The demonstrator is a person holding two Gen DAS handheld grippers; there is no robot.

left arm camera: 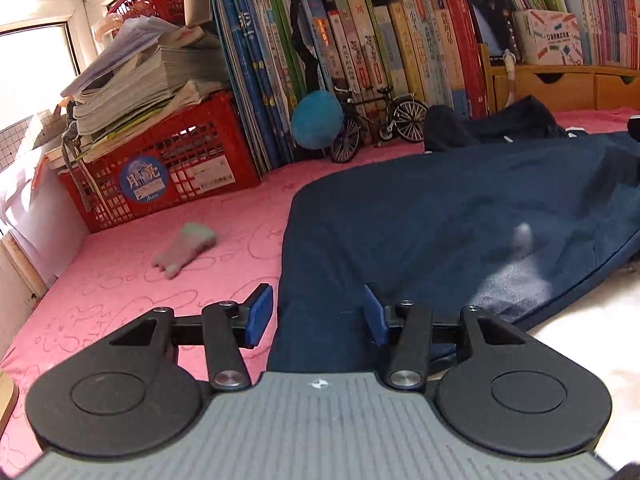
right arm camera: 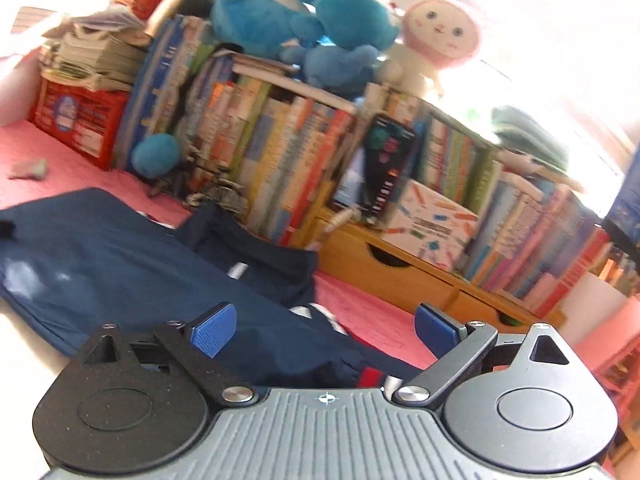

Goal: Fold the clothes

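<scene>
A dark navy garment (left arm camera: 460,216) lies spread on the pink bedspread (left arm camera: 140,280), with a bunched part at the back near the books. My left gripper (left arm camera: 318,314) is open above the garment's near left edge, its blue pads wide apart with nothing between them. In the right wrist view the same navy garment (right arm camera: 132,264) stretches left, and a red and white trimmed end lies near the camera. My right gripper (right arm camera: 328,328) is open over that end, holding nothing. The right wrist view is tilted and blurred.
A grey glove (left arm camera: 184,248) lies on the bedspread to the left. A red crate (left arm camera: 160,168) stacked with papers stands at the back left. Rows of books (left arm camera: 380,48), a model bicycle (left arm camera: 376,120), a wooden drawer unit (right arm camera: 400,276) and plush toys (right arm camera: 304,12) line the back.
</scene>
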